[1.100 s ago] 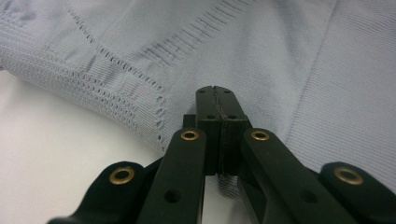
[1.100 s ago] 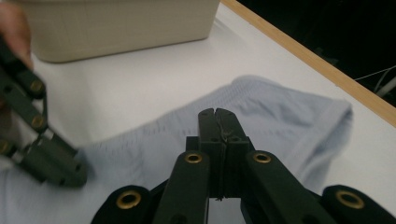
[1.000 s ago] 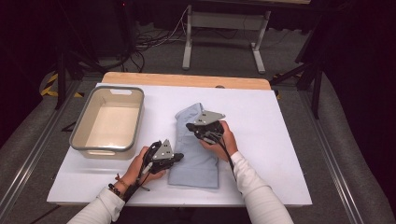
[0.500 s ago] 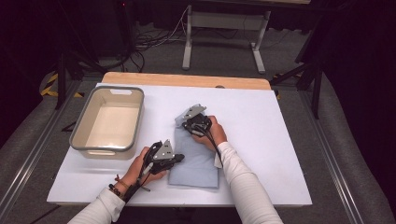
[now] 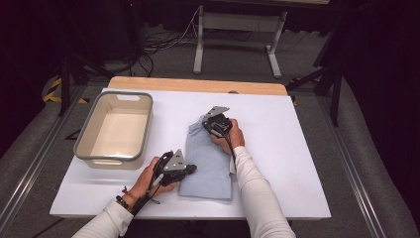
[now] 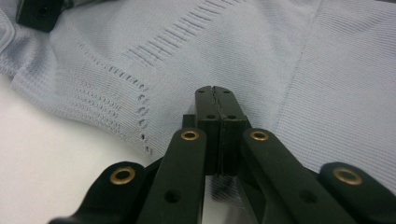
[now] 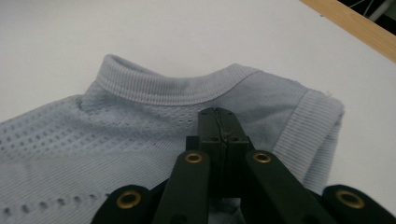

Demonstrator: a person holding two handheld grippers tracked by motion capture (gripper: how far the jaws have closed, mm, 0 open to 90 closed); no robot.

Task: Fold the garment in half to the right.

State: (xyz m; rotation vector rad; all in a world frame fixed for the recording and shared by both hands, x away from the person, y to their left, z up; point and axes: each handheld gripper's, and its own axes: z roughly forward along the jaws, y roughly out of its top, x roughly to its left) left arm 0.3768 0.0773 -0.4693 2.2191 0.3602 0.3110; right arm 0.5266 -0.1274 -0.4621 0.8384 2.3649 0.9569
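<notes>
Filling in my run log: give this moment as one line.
left gripper shut, on folded light-blue knit top | right gripper shut, near collar | bin beside

Bright overhead light falls on the flat white table board (image 5: 297, 148), while the far floor stays dim. Shadows are soft. Both gripper views blur the nearest black jaw arms and glare whitely.

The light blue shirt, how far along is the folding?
Done: the shirt lies folded into a narrow strip on the table. In hand: the shut left gripper and right gripper are over it. Left: the bin holds nothing.
</notes>
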